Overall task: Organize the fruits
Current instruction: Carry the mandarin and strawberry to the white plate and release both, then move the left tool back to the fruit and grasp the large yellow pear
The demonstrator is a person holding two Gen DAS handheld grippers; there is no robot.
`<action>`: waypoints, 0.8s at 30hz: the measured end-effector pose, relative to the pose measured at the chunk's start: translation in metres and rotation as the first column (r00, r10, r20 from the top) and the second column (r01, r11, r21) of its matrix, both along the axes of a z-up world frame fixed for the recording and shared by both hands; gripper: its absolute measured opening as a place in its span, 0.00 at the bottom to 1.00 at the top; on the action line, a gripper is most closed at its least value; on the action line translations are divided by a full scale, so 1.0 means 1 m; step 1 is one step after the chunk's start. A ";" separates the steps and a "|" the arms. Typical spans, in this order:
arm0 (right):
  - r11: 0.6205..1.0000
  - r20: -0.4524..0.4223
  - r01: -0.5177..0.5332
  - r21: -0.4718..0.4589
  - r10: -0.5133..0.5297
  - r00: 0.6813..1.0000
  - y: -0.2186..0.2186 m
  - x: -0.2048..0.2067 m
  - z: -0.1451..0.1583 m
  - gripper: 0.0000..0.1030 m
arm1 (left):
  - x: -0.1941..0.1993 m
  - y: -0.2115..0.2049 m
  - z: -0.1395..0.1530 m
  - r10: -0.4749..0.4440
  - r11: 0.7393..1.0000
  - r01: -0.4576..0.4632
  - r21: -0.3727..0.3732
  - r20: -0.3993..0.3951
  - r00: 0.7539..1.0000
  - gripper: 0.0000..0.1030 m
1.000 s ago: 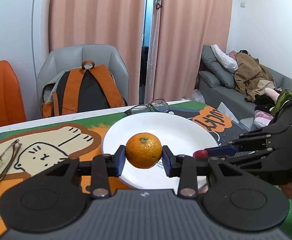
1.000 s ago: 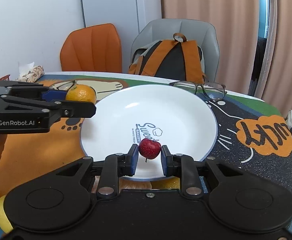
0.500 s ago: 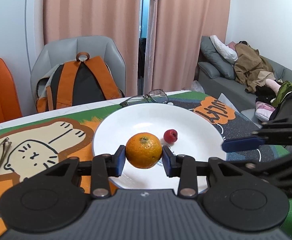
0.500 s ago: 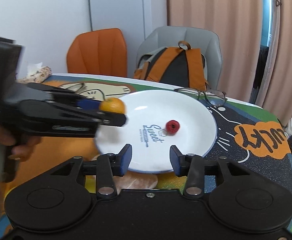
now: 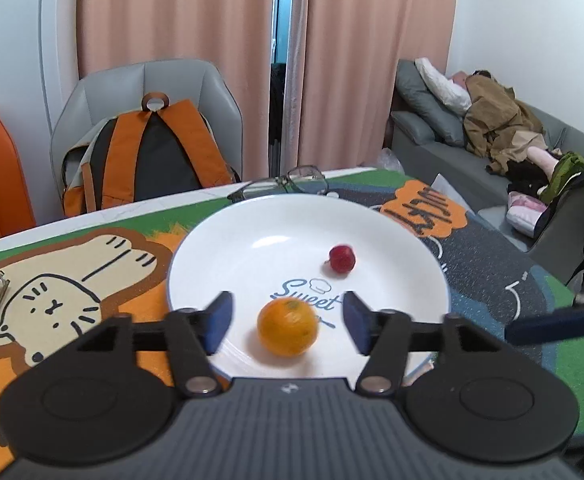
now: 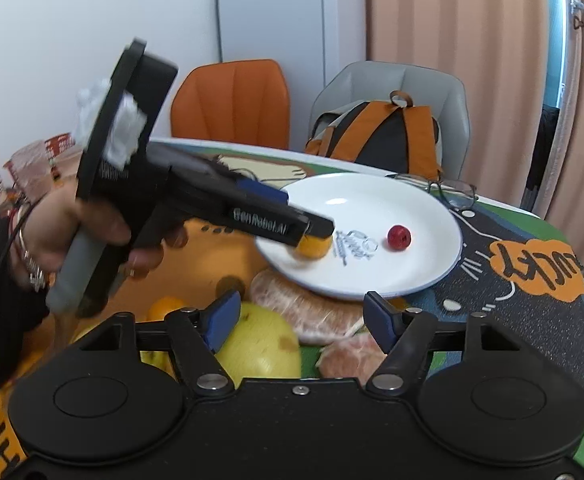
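Cartoon-print tabletop (image 5: 488, 248) carries my white plate (image 5: 220, 256). Left tongs (image 5: 288, 320) are spreading; the orange (image 5: 287, 327) lies loose between them at 6 o'clock and may roll off. Right tongs (image 6: 298, 322) are spreading, empty.

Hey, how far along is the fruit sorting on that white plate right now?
Done: the small red fruit and the orange both lie on the white plate. In hand: nothing. The left gripper is opening its jaws around the orange with its pads clear of it; the right gripper is opening, empty. Left: the yellow fruit and peeled citrus pieces beside the plate.
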State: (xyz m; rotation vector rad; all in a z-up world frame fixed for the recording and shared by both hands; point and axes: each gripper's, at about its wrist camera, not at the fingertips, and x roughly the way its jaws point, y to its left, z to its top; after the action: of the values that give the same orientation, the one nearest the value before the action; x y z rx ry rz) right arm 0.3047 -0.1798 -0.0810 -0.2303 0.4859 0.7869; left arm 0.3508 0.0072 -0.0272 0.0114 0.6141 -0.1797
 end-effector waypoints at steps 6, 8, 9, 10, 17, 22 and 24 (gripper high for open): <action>1.000 -0.016 -0.010 -0.007 0.010 1.000 -0.004 -0.008 -0.007 0.76 | -0.020 0.002 0.014 0.000 1.000 0.001 -0.010 0.051 0.999 0.89; 1.000 -0.013 -0.009 -0.006 0.009 1.000 -0.005 -0.010 -0.009 0.81 | -0.027 0.001 0.018 -0.003 1.000 0.003 -0.003 0.059 0.998 0.91; 1.000 -0.011 -0.013 -0.004 0.013 1.000 -0.005 -0.012 -0.009 0.85 | -0.030 0.001 0.019 -0.007 1.000 0.007 -0.002 0.061 0.998 0.93; 1.000 -0.010 -0.016 -0.001 0.016 1.000 -0.006 -0.013 -0.009 0.87 | -0.033 0.002 0.021 -0.007 1.000 0.007 -0.004 0.060 0.998 0.94; 0.999 -0.003 -0.041 -0.007 0.041 0.999 -0.004 -0.021 -0.012 0.94 | -0.055 0.006 0.024 -0.009 0.999 0.010 -0.038 0.036 0.999 0.95; 0.999 -0.005 -0.043 -0.012 0.043 0.999 -0.004 -0.023 -0.014 0.96 | -0.080 0.013 0.026 -0.008 0.998 0.010 -0.061 0.033 0.999 0.96; 0.999 -0.009 -0.040 -0.011 0.040 0.999 -0.005 -0.023 -0.015 0.97 | -0.089 0.015 0.027 -0.011 0.998 0.013 -0.067 0.030 0.999 0.96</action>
State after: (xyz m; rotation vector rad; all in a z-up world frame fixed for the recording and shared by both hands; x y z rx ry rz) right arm 0.2820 -0.1847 -0.0960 -0.2475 0.4948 0.8248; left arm 0.2616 0.0219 -0.0006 -0.0472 0.5783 -0.2119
